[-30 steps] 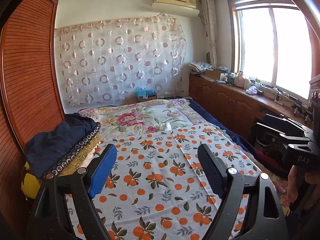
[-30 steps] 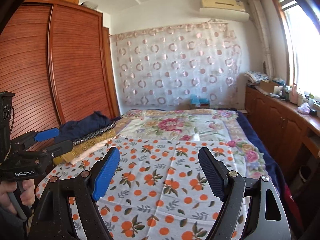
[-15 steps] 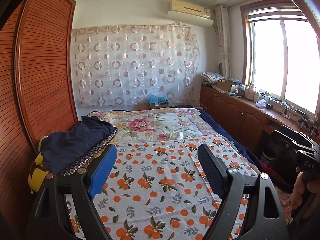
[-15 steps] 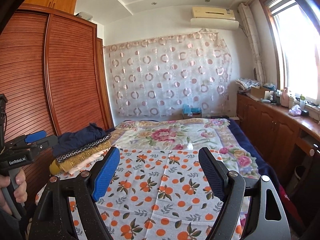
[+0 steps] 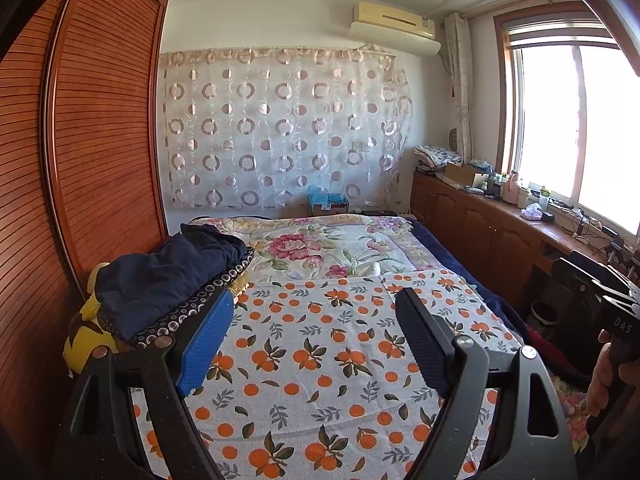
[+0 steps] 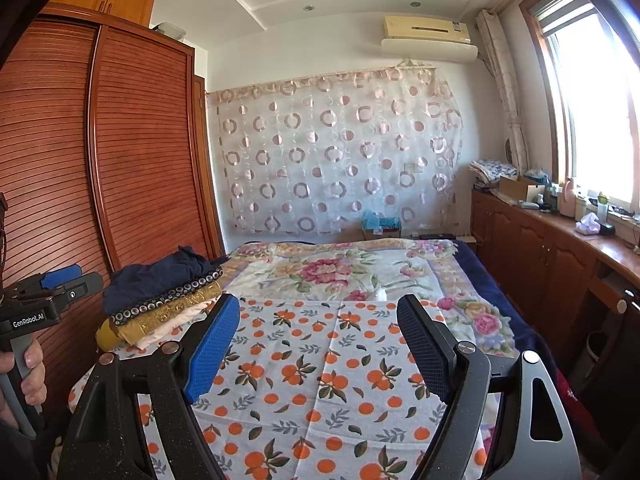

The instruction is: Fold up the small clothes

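Here, a stack of clothes [image 5: 168, 288] sits at the left edge of the bed [image 5: 460, 256], hard against the slatted wardrobe [image 5: 92, 152]: a rumpled navy garment [image 6: 160, 276] on top, a dark ring-patterned piece [image 6: 168, 300] under it, then gold and pale layers. Its place suggests a pile parked clear of the work area, leaving the orange-print sheet [image 5: 320, 360] free as a folding surface (whether the pile is finished or waiting cannot be told).

Both tongs stand wide apart and hold nothing. The left tongs [image 5: 312, 344] hover over the sheet, their blue pad just beside the stack; the right tongs [image 6: 316, 348] point along the bed from nearer its middle. The opposite view catches a hand [image 6: 28, 376] gripping the left handle. Neither tool touches cloth.

Beyond the sheet lies a floral blanket [image 5: 328, 248], with a small white item on it too small to identify. A circle-patterned curtain [image 5: 284, 128] covers the far wall below an air conditioner [image 5: 392, 28]; a cluttered wooden tabletop [image 6: 576, 232] runs under the window [image 5: 576, 128]. Nothing lies between tongs and pile.
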`<state>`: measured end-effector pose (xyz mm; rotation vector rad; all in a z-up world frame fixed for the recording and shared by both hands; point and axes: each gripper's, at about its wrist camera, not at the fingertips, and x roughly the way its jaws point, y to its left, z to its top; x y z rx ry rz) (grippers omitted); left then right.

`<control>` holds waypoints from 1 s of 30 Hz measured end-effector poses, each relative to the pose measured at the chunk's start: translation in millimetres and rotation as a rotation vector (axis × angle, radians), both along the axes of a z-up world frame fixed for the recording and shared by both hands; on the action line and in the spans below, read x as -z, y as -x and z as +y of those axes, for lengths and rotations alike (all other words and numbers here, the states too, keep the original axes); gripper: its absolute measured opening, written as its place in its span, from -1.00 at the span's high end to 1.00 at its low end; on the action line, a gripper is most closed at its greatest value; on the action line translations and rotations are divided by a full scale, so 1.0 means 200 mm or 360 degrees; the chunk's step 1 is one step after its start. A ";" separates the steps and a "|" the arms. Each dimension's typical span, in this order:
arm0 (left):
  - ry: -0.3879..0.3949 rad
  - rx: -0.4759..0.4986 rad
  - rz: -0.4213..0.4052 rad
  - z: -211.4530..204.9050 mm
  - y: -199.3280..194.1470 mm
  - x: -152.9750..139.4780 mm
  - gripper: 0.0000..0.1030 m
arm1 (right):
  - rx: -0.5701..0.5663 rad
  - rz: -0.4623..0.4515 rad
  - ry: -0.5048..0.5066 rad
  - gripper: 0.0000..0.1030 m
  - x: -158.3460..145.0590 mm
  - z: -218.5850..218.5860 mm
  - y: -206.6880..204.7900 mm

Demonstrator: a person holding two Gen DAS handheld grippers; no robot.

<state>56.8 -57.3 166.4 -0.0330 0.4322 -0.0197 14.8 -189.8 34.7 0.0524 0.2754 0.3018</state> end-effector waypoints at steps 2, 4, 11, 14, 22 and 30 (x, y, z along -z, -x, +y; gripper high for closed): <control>-0.0003 0.0001 0.0003 0.00 0.00 0.01 -0.62 | -0.0003 -0.0001 0.0004 -0.60 0.00 -0.01 -0.01; -0.0009 0.0002 0.0005 -0.01 0.00 0.02 -0.62 | -0.0005 -0.0005 0.0012 -0.60 0.00 -0.02 -0.02; -0.0022 0.0005 0.0008 -0.01 0.00 0.02 -0.62 | -0.0019 -0.0004 0.0020 -0.60 0.01 -0.06 -0.03; -0.0024 0.0007 0.0010 -0.02 0.01 0.03 -0.62 | -0.0030 -0.0001 0.0021 -0.60 0.02 -0.07 -0.04; -0.0025 0.0008 0.0009 -0.02 0.01 0.02 -0.62 | -0.0038 -0.0001 0.0027 -0.60 0.02 -0.09 -0.05; -0.0026 0.0004 0.0012 -0.03 0.01 0.02 -0.62 | -0.0059 0.0000 0.0037 -0.60 0.02 -0.13 -0.07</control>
